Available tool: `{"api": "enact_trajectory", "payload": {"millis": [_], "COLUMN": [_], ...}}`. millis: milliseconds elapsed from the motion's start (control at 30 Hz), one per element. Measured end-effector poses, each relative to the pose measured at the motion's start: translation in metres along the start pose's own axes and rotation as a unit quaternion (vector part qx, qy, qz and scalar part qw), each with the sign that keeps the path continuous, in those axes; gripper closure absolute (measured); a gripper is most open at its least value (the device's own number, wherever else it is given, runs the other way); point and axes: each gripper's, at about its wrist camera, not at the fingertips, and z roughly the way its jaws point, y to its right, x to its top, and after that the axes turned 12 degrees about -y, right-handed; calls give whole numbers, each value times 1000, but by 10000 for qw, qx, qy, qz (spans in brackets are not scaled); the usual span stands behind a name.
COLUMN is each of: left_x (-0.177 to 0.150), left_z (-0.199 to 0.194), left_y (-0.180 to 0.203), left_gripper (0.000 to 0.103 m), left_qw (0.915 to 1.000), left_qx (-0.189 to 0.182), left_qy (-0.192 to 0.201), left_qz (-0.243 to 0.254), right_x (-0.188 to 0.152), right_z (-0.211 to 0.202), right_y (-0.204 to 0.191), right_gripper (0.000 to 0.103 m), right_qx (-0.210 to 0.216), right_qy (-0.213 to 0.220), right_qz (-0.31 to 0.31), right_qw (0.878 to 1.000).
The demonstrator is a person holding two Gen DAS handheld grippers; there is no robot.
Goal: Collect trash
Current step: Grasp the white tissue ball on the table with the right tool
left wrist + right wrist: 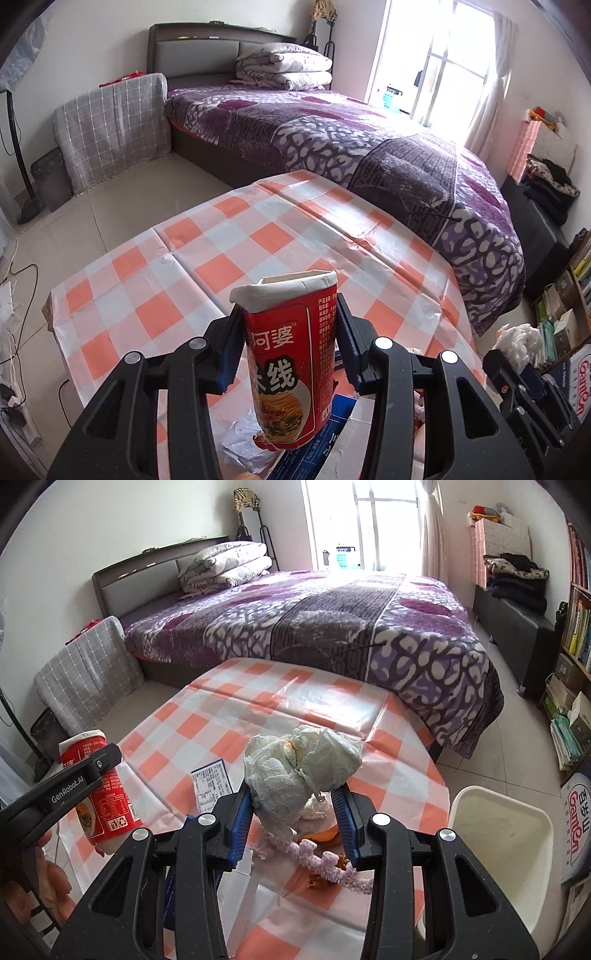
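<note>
The left gripper [288, 343] is clamped on a red instant-noodle cup [290, 354], its blue pads [231, 350] pressing both sides of the cup just below the crushed white rim; the cup hangs above the table, tilted slightly. In the right wrist view the same cup sits at the near left edge, with the left gripper's black arm crossing it. Beneath the cup, at the near edge of the table, lie a crumpled white paper [242, 439] and a blue-and-white printed carton [325, 439] lying flat.

The right gripper [293, 812] is closed on a crumpled wad of whitish plastic wrap [299, 768], held above the table. Under it on the cloth lie a pink fuzzy strip [325, 864] and some orange-brown scraps [321, 836], touching each other. To the near right stands a white plastic bin [498, 853], just beside the table edge.

The table wears an orange-and-white checked tablecloth [280, 709]. Beyond it stands a bed with a purple patterned cover [332, 627], folded quilts [225, 566] at its head, and a bright window [369, 520] farther back. A bookshelf [576, 635] runs along the right wall.
</note>
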Motion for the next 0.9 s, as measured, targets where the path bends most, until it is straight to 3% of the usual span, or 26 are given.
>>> {"api": "enact_trajectory", "payload": {"millis": [233, 900], "left_x": [-6, -17], "left_z": [0, 6], "left_y": [14, 64], "left_gripper": [58, 58], "left_qw": [9997, 9988], "left_qx": [139, -91], "left_qy": [150, 29], "left_qz": [129, 487], "right_x": [4, 2], "right_z": [-7, -8], "right_y": [11, 51], "right_gripper": [64, 64], "right_qx": [-151, -284], "right_qy": [275, 188], "right_qz": [83, 370], "right_qw": [9995, 9987]}}
